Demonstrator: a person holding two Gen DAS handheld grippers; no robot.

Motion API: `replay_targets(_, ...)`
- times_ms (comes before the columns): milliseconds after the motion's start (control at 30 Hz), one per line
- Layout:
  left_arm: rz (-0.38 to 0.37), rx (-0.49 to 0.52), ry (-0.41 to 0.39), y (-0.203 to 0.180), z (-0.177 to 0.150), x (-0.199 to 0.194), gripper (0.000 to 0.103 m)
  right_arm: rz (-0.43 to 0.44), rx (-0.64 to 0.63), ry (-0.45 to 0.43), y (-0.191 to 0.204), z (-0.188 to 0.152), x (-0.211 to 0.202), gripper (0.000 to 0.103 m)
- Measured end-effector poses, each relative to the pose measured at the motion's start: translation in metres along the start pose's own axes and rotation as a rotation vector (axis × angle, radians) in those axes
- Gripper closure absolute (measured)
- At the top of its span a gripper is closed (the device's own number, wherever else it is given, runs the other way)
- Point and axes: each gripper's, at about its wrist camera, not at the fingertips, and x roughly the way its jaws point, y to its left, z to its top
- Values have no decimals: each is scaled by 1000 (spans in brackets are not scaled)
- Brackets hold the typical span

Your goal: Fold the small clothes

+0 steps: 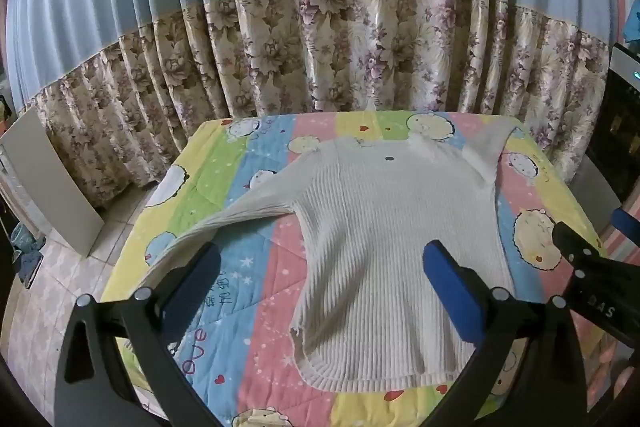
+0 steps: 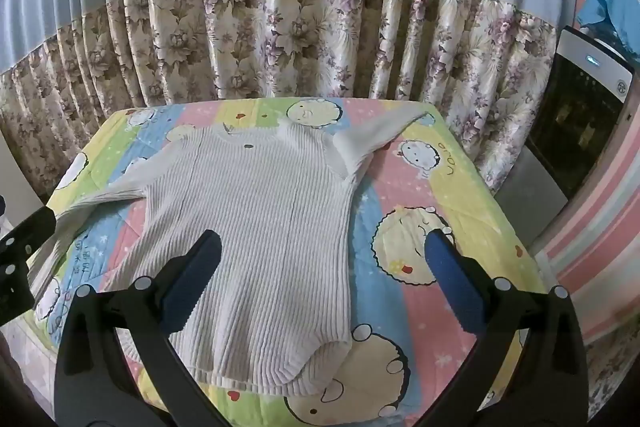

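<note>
A white ribbed sweater [image 1: 384,227] lies flat on a table covered by a pastel cartoon quilt [image 1: 224,163], hem toward me. Its left sleeve [image 1: 224,219] stretches out to the left edge; the right sleeve [image 1: 488,151] angles toward the far right corner. My left gripper [image 1: 320,255] hovers open above the hem's left part, nothing between its blue pads. In the right wrist view the sweater [image 2: 260,227] fills the middle of the quilt [image 2: 404,187]. My right gripper [image 2: 324,247] hangs open over the sweater's right side, holding nothing. The right gripper's black body [image 1: 592,275] shows at right in the left wrist view.
A blue and floral curtain [image 1: 320,47] hangs right behind the table. A white board [image 1: 48,179] leans on the tiled floor at left. A water dispenser [image 2: 580,115] with a blue cloth on top stands at right by a striped wall.
</note>
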Motion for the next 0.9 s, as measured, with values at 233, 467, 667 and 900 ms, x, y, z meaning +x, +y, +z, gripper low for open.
replay_targets(233, 15, 5, 12, -2, 1, 2, 2, -6, -3, -8, 1, 1, -3, 3)
replay_targets(467, 21, 1, 6, 8, 4, 9, 2, -7, -6, -14, 2, -5, 0, 3)
replay_targets(667, 16, -8, 7, 12, 3, 12, 2, -11, -3, -21, 2, 5, -7, 3)
replay_targets(900, 26, -15, 7, 14, 1, 16, 2, -14, -3, -27, 1, 7, -7, 3)
